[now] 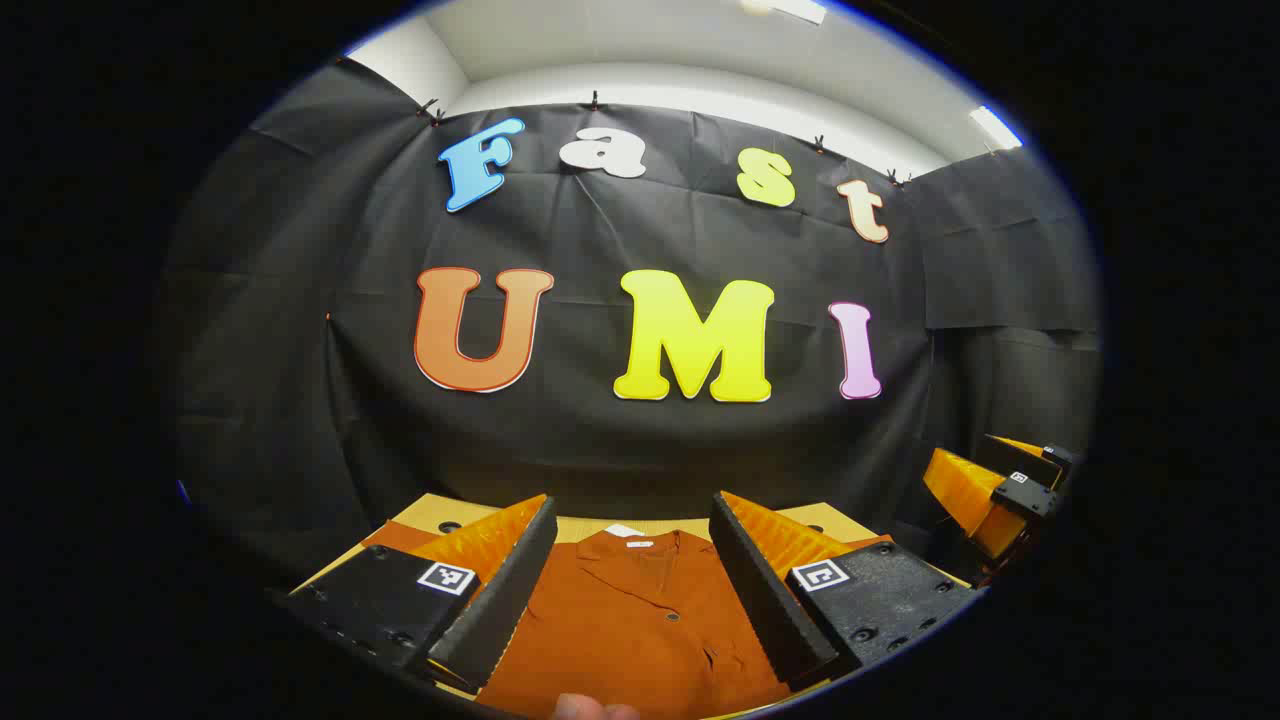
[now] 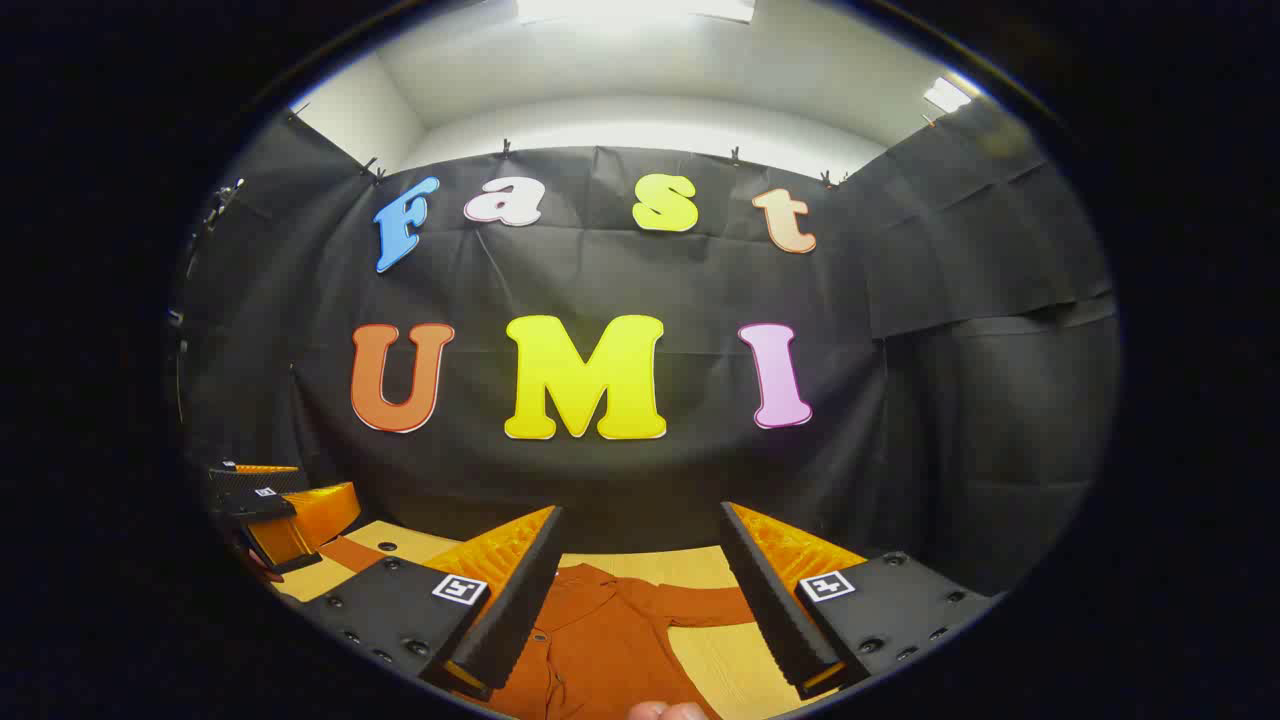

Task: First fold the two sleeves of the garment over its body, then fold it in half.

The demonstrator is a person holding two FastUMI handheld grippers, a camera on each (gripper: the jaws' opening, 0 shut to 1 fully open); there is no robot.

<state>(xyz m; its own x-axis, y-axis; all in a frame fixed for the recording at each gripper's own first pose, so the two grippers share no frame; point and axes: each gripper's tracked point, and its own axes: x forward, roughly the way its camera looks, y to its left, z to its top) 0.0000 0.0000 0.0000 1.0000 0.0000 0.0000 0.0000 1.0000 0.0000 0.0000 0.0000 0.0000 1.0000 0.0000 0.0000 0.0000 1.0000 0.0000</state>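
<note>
A rust-orange button-up shirt (image 1: 640, 620) lies flat on the wooden table (image 1: 440, 512), collar toward the far wall. My left gripper (image 1: 630, 505) hangs open above its chest, nothing between the fingers. In the right gripper view the same shirt (image 2: 590, 640) shows its collar and one sleeve (image 2: 700, 603) stretched out to the right over the table (image 2: 650, 565). My right gripper (image 2: 640, 512) is open above that side, empty. The right gripper (image 1: 1000, 490) also appears at the right edge of the left gripper view, and the left gripper (image 2: 280, 510) at the left edge of the right gripper view.
Black cloth walls close in the table at the back and sides. A fingertip (image 1: 595, 708) shows at the bottom of the left gripper view, and another fingertip (image 2: 665, 711) at the bottom of the right gripper view. Small holes (image 1: 449, 526) dot the tabletop near the far edge.
</note>
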